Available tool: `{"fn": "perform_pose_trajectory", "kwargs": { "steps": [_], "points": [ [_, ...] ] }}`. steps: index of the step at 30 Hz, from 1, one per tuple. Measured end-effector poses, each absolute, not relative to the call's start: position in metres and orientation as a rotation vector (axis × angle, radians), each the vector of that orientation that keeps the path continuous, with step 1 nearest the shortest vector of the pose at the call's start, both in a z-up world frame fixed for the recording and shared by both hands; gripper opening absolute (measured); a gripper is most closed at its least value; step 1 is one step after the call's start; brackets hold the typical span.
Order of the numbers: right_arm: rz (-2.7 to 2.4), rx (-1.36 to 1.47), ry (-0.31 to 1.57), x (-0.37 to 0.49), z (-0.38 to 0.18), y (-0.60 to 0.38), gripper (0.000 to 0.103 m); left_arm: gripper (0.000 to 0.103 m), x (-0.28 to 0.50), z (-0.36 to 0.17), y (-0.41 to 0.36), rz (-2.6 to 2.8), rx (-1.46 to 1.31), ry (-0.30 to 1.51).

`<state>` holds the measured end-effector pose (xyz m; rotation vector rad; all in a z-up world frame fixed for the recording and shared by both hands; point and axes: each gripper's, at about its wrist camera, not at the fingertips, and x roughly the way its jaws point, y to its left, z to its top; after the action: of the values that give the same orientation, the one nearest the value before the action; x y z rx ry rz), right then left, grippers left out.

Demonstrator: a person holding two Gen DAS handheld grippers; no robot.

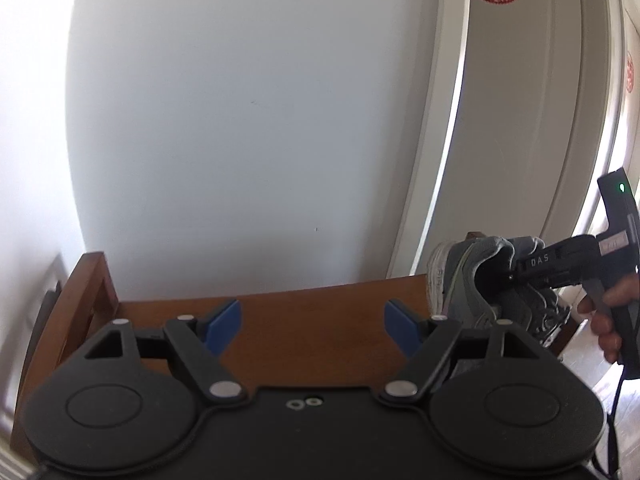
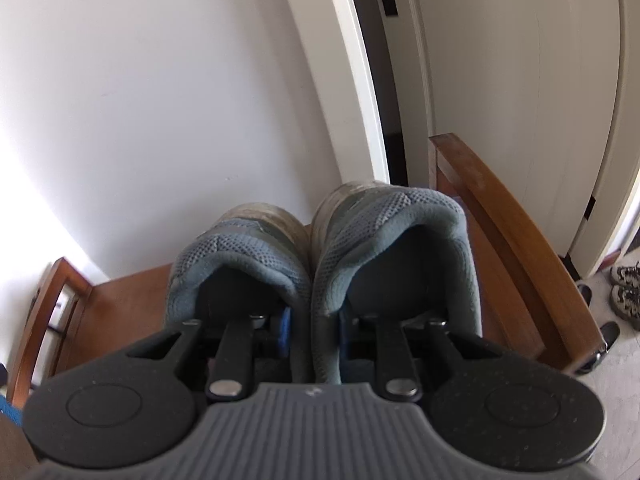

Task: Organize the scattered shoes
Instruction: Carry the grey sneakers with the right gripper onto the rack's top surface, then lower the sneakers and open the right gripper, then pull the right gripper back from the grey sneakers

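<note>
Claw [image 2: 310, 326] on sneakers [image 2: 320, 248], wooden shelf [image 2: 516, 216].

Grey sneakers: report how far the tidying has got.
Done: nothing shows as finished; the wooden shelf top in front of the open left gripper is bare.
In hand: the right gripper pinches the pair of grey sneakers together, one finger inside each, over the shelf's right end.
Left: set this pair down and release it. More shoes lie on the floor by the door.
</note>
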<state>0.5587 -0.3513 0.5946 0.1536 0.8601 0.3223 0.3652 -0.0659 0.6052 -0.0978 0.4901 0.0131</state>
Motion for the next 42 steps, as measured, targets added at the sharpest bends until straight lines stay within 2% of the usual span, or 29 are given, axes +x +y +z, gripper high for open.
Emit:
{"fn": "perform_pose_trajectory", "kwargs": {
  "steps": [7, 22, 33, 35, 37, 42],
  "points": [
    [0.273, 0.160, 0.988, 0.629, 0.581, -0.320, 0.025, 0.079, 0.414, 0.596, -0.068, 0.029, -0.111, 0.523],
    [0.361, 0.074, 1.127, 0.704, 0.541, -0.290, 0.028, 0.079, 0.469, 0.579, -0.097, 0.134, -0.149, 0.576],
    [0.439, -0.043, 1.032, 0.713, 0.538, -0.278, 0.036, 0.079, 0.475, 0.580, -0.116, 0.143, -0.130, 0.595],
    [0.415, -0.020, 0.986, 0.703, 0.545, -0.284, 0.040, 0.079, 0.474, 0.580, -0.119, 0.138, -0.120, 0.596],
    [0.398, -0.002, 0.941, 0.692, 0.552, -0.291, 0.053, 0.079, 0.473, 0.580, -0.122, 0.133, -0.112, 0.598],
    [0.376, 0.021, 0.857, 0.637, 0.571, -0.315, 0.056, 0.079, 0.463, 0.576, -0.115, 0.125, -0.107, 0.609]
  ]
}}
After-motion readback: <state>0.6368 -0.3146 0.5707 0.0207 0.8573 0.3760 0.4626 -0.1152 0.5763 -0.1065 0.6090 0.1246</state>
